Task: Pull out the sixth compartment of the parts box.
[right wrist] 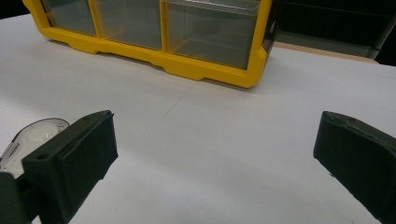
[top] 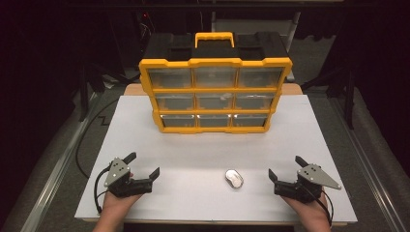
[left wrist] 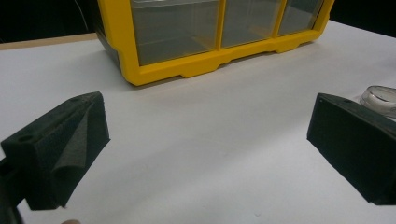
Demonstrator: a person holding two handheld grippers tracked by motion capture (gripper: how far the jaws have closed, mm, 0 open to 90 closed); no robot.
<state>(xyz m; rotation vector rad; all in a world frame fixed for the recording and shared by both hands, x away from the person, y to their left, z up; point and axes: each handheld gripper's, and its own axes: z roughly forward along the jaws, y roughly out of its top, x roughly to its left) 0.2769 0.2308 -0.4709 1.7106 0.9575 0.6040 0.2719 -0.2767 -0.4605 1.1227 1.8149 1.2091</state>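
Observation:
A yellow and black organiser case point(top: 215, 87) with clear drawers in three rows stands upright at the back of the white board point(top: 193, 150). A small white and clear oval object point(top: 234, 178) lies on the board near the front, right of centre. My left gripper point(top: 142, 165) rests at the front left, open, nothing between its jaws. My right gripper point(top: 285, 166) rests at the front right, open and empty, with the oval object just to its left. The left gripper view shows the case's bottom drawers point(left wrist: 210, 28) and the oval object point(left wrist: 380, 99). The right gripper view shows the case point(right wrist: 154, 32) and the oval object point(right wrist: 30, 137).
The board lies on a wooden table point(top: 290, 89) whose edge shows behind the case. A black cable point(top: 84, 140) runs along the floor at the left. Dark stands and metal rails flank the table.

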